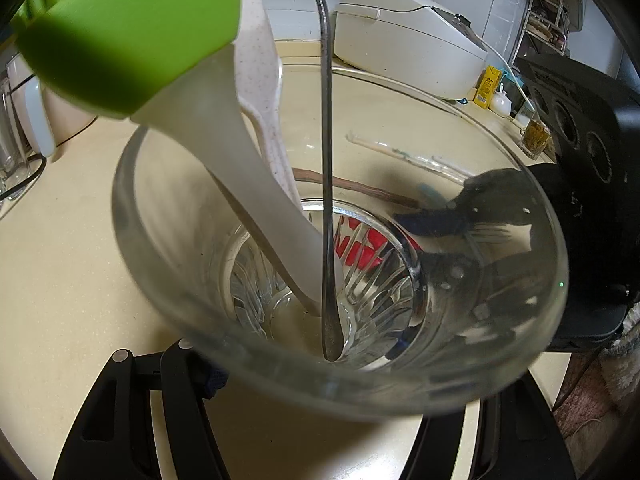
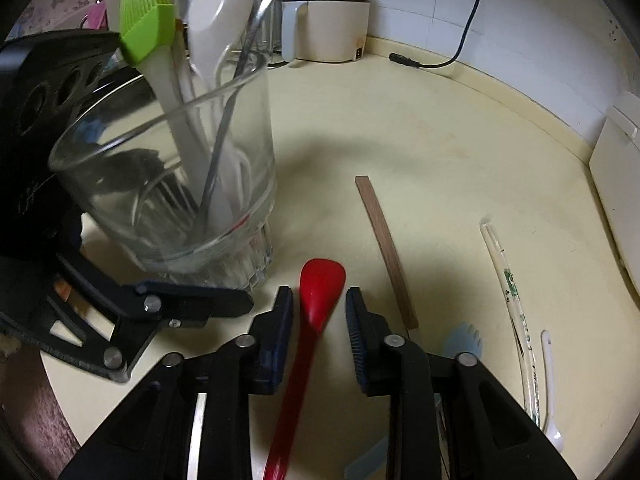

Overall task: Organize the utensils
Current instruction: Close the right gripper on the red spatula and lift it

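Observation:
A clear glass tumbler stands on the cream counter, held by my left gripper, whose fingers close around its base. It holds a green silicone brush, a white rice paddle and a metal spoon. In the left wrist view I look down into the glass. My right gripper is open, its fingers either side of a red spoon lying on the counter next to the glass.
On the counter to the right lie a wooden stick, a light blue spork, a clear patterned straw and a small white spoon. A white rice cooker and a cream appliance stand at the back wall.

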Demonstrator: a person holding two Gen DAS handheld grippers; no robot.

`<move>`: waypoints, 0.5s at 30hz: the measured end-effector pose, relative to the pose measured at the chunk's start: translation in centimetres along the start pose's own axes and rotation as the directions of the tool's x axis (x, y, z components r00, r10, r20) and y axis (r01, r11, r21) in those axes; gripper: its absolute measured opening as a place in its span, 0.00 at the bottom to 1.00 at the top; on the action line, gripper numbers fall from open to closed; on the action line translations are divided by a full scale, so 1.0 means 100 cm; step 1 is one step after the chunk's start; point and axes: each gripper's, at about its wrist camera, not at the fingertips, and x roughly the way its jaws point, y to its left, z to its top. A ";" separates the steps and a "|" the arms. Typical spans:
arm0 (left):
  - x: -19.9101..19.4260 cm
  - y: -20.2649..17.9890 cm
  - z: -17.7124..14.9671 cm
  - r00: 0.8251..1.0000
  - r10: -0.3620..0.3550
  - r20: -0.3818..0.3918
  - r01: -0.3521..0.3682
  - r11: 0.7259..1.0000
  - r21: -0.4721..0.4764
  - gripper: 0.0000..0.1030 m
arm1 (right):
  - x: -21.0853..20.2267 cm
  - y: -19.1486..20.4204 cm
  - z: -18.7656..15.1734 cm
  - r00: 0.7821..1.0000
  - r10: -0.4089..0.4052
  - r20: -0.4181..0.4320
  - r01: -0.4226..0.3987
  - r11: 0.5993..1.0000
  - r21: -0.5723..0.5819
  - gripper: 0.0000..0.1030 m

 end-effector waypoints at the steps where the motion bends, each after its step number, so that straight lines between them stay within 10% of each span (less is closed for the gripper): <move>1: 0.000 0.000 0.000 1.000 -0.001 0.000 0.001 1.000 -0.001 0.68 | -0.001 -0.001 -0.001 1.000 0.000 -0.001 0.000 1.000 0.003 0.17; 15: 0.000 0.001 0.000 1.000 -0.001 0.000 0.001 1.000 0.000 0.68 | -0.071 -0.036 -0.015 0.959 -0.049 0.281 -0.016 0.974 0.225 0.16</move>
